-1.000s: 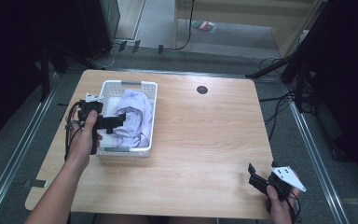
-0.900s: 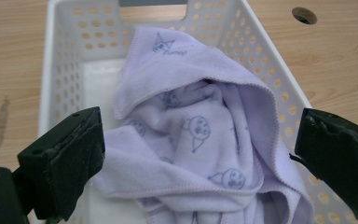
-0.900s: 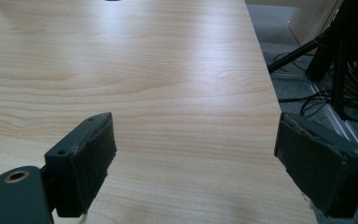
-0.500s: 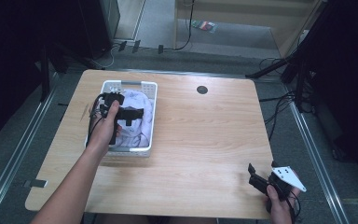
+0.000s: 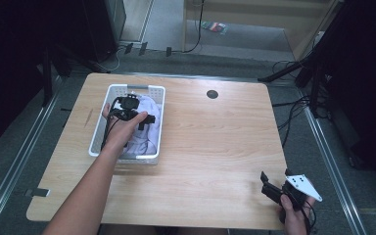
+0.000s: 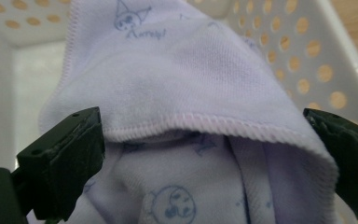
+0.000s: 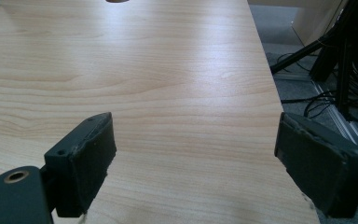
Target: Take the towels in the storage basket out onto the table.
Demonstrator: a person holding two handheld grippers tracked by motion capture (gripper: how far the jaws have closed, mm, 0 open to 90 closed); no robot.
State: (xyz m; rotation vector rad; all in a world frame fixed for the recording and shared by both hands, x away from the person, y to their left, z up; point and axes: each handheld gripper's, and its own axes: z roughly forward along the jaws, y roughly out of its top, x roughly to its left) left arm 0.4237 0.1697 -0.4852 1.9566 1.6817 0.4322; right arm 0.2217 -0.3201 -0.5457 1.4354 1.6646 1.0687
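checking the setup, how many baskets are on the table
1. The white perforated basket sits at the table's left side, holding a pale lilac printed cloth, with the left gripper reaching into it. No other basket is in view.

lilac printed cloth (image 6: 186, 79), white basket (image 5: 108, 93)

Free room and obstacles on the table

The basket (image 5: 155, 122) walls close around the left gripper (image 5: 144, 119), and the folded cloth (image 6: 191, 84) lies across the gap between its spread jaws. The table (image 5: 215, 142) between the basket and the right gripper (image 5: 269, 188) is bare wood, with a small round hole (image 5: 212, 94) near the far edge.
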